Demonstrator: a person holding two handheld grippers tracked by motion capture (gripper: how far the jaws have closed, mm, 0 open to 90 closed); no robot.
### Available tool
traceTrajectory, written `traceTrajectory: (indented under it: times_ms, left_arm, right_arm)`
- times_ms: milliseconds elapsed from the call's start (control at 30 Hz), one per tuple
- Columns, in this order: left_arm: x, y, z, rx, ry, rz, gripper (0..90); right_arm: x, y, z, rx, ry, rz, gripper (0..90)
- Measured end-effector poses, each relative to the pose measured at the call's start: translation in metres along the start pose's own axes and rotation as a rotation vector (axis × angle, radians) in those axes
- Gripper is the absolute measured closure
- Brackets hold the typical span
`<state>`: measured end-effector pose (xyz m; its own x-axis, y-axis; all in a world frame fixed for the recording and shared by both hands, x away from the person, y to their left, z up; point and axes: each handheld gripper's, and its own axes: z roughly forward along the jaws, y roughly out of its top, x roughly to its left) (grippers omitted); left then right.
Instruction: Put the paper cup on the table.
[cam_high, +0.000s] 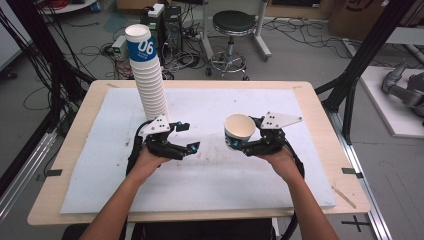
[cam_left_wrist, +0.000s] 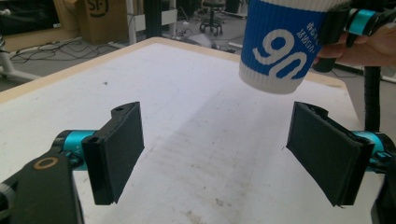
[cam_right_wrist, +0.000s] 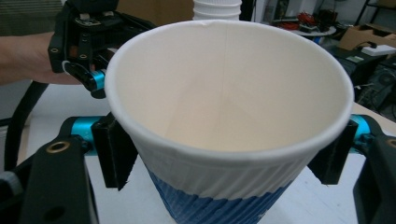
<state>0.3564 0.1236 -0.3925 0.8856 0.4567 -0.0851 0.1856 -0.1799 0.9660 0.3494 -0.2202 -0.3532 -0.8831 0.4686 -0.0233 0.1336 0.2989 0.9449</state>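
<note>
While my right gripper (cam_high: 239, 143) clamps the paper cup (cam_high: 240, 131) above the white mat (cam_high: 200, 185), I note my left gripper (cam_high: 186, 137) at nine o'clock of it, jaws wide, empty; cup stack (cam_high: 147, 75) at eleven.

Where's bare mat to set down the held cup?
Bare mat lies between the two forearms, and right of the cup stack toward the far edge. It is crowded at the stack's base, by the open left hand-held gripper. The right hand-held gripper holds the cup.

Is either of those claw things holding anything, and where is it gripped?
The right gripper holds a paper cup by its sides, below the rim. The left gripper is open, holding nothing.
</note>
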Motion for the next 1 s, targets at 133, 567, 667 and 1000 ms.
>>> traceTrajectory:
  times_ms: [133, 567, 667, 1000]
  left_arm:
    - [0.002, -0.003, -0.006, 0.001, 0.008, 0.0, 18.5]
    - [0.018, -0.023, -0.031, -0.019, 0.05, -0.039, 18.5]
    - [0.021, -0.024, -0.035, -0.03, 0.083, -0.047, 18.5]
    - [0.025, -0.03, -0.043, -0.027, 0.144, -0.058, 18.5]
  right_arm:
    - [-0.003, -0.003, -0.004, -0.004, -0.024, 0.009, 23.7]
    - [-0.024, -0.019, -0.007, 0.019, -0.134, 0.043, 22.9]
    - [-0.037, -0.025, -0.002, 0.045, -0.172, 0.069, 22.9]
    - [-0.067, -0.048, 0.015, 0.12, -0.269, 0.168, 22.9]
